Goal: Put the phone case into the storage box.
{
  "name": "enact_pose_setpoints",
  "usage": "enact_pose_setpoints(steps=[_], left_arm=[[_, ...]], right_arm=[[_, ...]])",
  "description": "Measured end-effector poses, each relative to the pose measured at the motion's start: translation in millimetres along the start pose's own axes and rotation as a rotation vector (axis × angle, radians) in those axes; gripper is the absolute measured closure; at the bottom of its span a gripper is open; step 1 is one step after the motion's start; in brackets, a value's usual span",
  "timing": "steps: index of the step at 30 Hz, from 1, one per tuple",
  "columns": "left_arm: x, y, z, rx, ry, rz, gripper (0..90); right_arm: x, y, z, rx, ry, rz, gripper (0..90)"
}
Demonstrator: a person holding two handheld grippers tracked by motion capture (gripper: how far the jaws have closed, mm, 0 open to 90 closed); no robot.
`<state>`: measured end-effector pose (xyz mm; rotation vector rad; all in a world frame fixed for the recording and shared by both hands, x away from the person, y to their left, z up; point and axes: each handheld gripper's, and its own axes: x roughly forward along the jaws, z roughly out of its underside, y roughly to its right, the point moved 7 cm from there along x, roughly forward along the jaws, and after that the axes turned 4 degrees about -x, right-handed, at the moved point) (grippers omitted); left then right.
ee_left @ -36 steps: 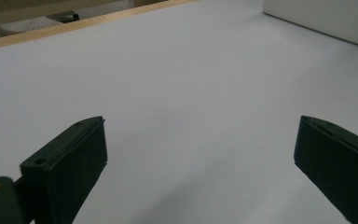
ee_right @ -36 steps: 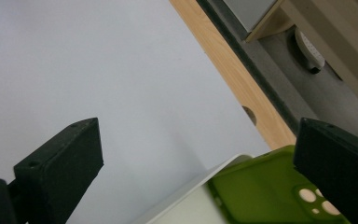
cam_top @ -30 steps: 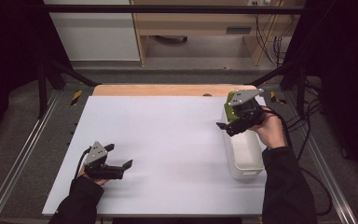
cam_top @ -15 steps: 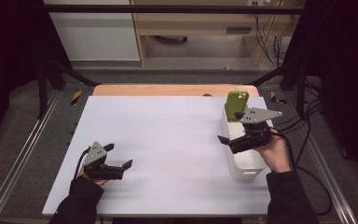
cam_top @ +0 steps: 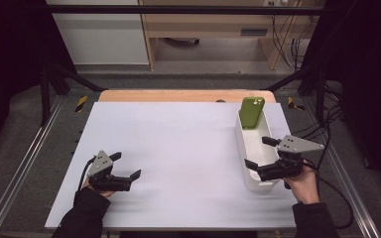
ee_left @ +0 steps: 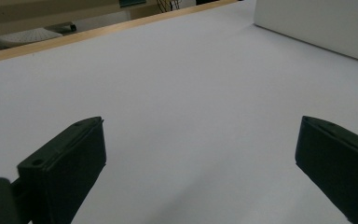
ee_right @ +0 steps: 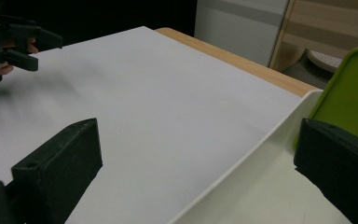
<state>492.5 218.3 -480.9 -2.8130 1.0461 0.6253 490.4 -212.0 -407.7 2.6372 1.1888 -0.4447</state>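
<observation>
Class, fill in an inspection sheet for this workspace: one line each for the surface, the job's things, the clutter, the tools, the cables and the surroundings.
Surface: white table top, bare across the middle; a wooden edge along the far side.
Job's things: long white bin at the right side; green phone stands leaning at its far end.
Clutter: nothing seen on the table.
Tools: left tool low over the near left of the table, jaws wide apart, holding nothing; right tool over the bin's near end, jaws wide apart, holding nothing.
Cables: black cable trails from the right tool; more cables hang at the far right.
Surroundings: dark frame, metal rails beside the table, wooden furniture beyond.
</observation>
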Motion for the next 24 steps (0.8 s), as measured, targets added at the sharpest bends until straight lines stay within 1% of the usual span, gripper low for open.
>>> enact_pose_setpoints(steps=[1,4,5,6,7,8,9,10,11,14,18,21,24], left_arm=[[-0.3,0.0,-0.3,0.001,0.002,0.0,1.4],[-0.8,0.3,-0.8,0.002,0.007,0.002,1.4],[-0.9,0.6,-0.9,0.002,0.008,0.003,1.4],[-1.1,0.7,-1.2,0.004,0.01,0.003,1.4],[-1.5,1.0,-1.4,0.004,0.012,0.005,1.3],[-1.7,1.2,-1.6,0.005,0.014,0.007,1.3],[-2.1,1.5,-1.8,0.007,0.017,0.008,1.2],[-2.3,1.8,-2.0,0.008,0.018,0.01,1.2],[-2.6,2.0,-2.1,0.008,0.02,0.011,1.1],[-2.8,2.6,-2.3,0.01,0.022,0.012,1.1],[-3.1,3.3,-2.4,0.014,0.022,0.015,1.1],[-3.5,2.9,-2.7,0.012,0.025,0.013,1.1],[-3.8,2.7,-2.8,0.012,0.025,0.011,1.1]], right_arm=[[-2.3,0.4,4.2,0.008,0.007,0.003,1.6],[-6.7,2.6,13.9,0.013,0.011,0.027,1.4],[-10.1,4.0,20.1,0.032,0.025,0.033,1.1],[-10.1,4.0,20.1,0.032,0.025,0.033,1.1],[-14.0,3.8,25.1,0.053,0.058,0.022,0.7],[-14.0,3.8,25.1,0.053,0.058,0.022,0.7],[-15.6,3.6,27.5,0.067,0.075,0.021,0.7],[-17.1,4.3,31.3,0.072,0.075,0.021,0.7],[-19.3,6.6,36.0,0.07,0.069,0.046,0.7],[-20.9,7.0,40.0,0.082,0.08,0.048,0.7],[-22.0,5.9,46.3,0.069,0.071,0.048,0.7],[-23.7,5.7,47.8,0.065,0.083,0.049,0.7],[-25.4,8.1,50.0,0.065,0.083,0.062,0.7]])
